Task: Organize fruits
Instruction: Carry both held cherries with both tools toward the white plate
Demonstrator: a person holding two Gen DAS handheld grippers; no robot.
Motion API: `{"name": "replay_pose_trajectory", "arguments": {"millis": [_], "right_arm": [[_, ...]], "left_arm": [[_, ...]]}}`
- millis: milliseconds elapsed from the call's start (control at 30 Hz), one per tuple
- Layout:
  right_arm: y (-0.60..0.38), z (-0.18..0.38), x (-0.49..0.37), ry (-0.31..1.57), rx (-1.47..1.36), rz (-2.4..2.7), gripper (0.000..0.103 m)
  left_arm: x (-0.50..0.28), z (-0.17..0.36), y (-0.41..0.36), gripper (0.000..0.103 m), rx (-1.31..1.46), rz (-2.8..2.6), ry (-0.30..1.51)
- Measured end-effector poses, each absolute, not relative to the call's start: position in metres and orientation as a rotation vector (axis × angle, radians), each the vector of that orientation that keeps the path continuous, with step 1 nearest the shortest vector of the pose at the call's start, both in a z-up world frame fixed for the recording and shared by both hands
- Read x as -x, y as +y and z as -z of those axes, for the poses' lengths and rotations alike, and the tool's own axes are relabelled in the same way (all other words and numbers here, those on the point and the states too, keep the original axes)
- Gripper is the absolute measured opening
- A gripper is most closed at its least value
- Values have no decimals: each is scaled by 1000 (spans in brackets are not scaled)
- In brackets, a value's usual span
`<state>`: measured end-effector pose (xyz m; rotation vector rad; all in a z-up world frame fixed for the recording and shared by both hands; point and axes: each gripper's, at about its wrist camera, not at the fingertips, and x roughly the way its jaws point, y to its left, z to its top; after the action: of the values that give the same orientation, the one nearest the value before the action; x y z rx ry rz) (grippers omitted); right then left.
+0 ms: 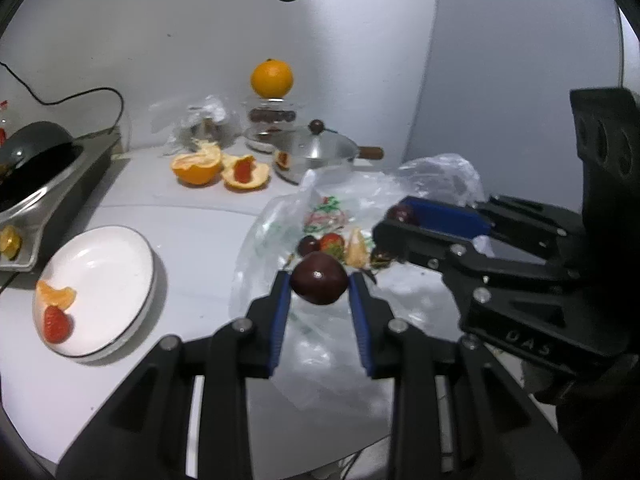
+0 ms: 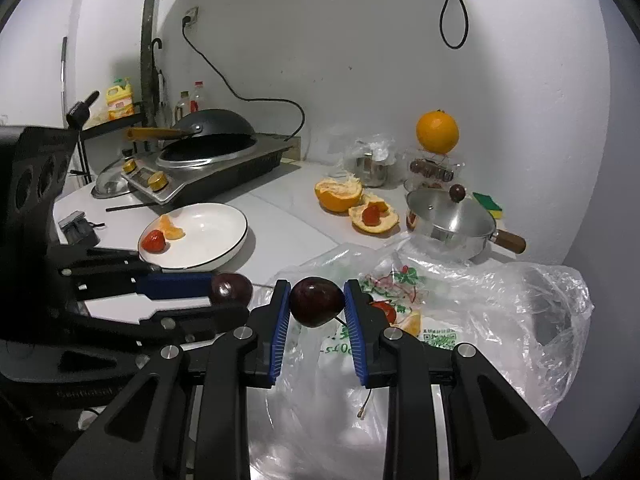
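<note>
My left gripper [image 1: 319,280] is shut on a dark red cherry [image 1: 319,283], held above the clear plastic bag [image 1: 320,344]. My right gripper [image 2: 317,298] is shut on another dark cherry [image 2: 316,301] with a stem. Each gripper shows in the other's view, the left gripper [image 2: 224,288] beside the right one. On the bag lie a cherry [image 1: 308,245], a strawberry [image 1: 332,243] and an orange segment [image 1: 356,251]. A white plate [image 1: 100,280] to the left holds a strawberry [image 1: 57,323] and an orange segment [image 1: 56,295]; the plate also shows in the right wrist view [image 2: 212,228].
Peeled orange halves [image 1: 218,168] lie behind, one with a strawberry in it. A steel pot with lid [image 1: 320,152], a whole orange on a clear jar [image 1: 272,78] and a bagged cup stand by the wall. A stove with a black wok [image 2: 208,148] is at left.
</note>
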<state>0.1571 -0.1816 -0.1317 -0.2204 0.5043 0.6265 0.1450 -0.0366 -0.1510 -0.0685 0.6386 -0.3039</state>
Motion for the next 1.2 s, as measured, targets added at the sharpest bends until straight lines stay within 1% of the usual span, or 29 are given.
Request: {"name": "replay_pose_trajectory", "arguments": {"millis": [233,500,700,867,1200], "right_arm": [[-196,133,-160,515,211,-580,29],[-232,137,-169,527,176,-526,29],[-250,134,-176,526,171,-481,29],[-245,129,-180,515,176,-474,29],[-190,116,-175,485,217,-552,29]], "left_arm": [[-152,151,-50,30,48,363,635],[-172,156,-88,30,20,427,649],[-181,146,-101,30,-3,443,619],[-179,137,-85,30,-10,396,583],[-163,129,-9,30,23,247,548]]}}
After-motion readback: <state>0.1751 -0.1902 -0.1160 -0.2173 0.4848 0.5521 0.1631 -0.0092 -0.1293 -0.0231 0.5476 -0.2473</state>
